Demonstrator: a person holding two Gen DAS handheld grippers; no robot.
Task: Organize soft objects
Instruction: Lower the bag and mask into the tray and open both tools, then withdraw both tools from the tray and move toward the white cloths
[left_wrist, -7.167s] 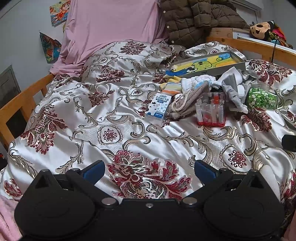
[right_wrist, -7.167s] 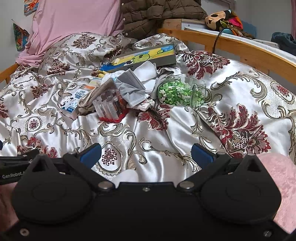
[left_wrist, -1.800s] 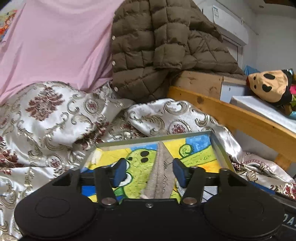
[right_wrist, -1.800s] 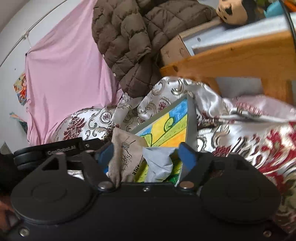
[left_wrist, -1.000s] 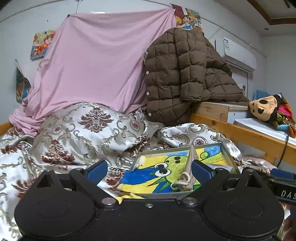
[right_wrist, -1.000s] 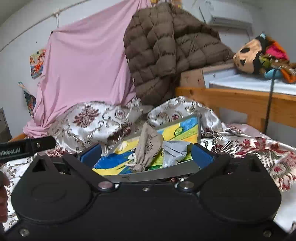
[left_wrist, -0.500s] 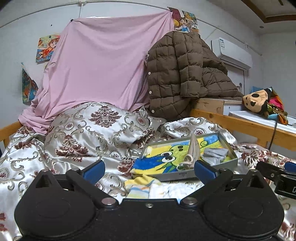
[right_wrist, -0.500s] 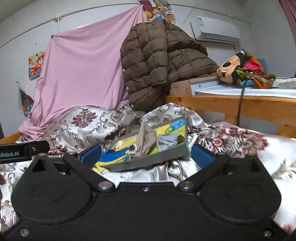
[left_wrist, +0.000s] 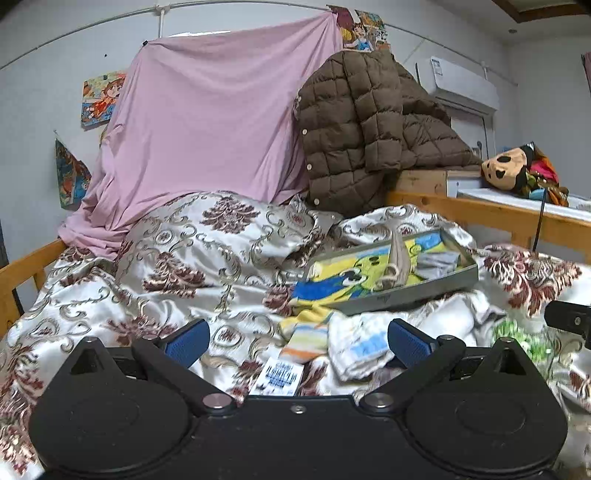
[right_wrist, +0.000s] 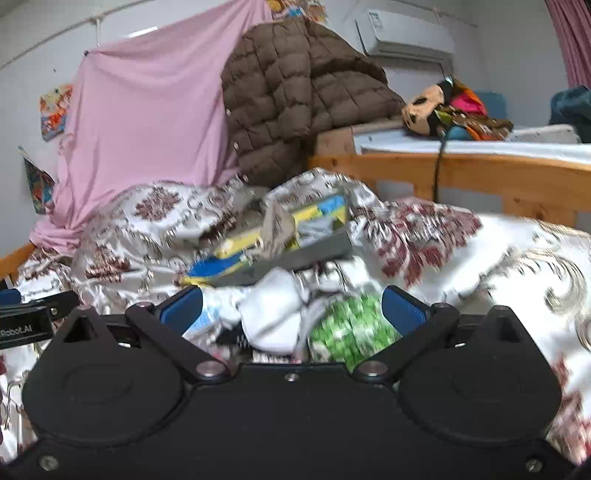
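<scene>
On the bed, soft things half sorted into a tray.

On the patterned bedspread (left_wrist: 207, 254), a grey tray (left_wrist: 413, 295) with a cartoon picture inside, tilted, holding a beige cloth pouch (left_wrist: 397, 258) standing on edge and a grey cloth (left_wrist: 437, 260) beside it. Just in front of the tray, a striped sock (left_wrist: 306, 332) and a white cloth (left_wrist: 365, 343), both loose on the bedspread, with a small carton (left_wrist: 279, 376) nearer still. Left hand-held gripper (left_wrist: 297, 341) spread wide, holding nothing. Right hand-held gripper (right_wrist: 291, 310) likewise wide and empty (view blurred), above a white bundle (right_wrist: 273, 314) and a jar of green bits (right_wrist: 351, 328). Behind, a brown padded jacket (left_wrist: 365, 129) and a pink sheet (left_wrist: 207, 122).
</scene>
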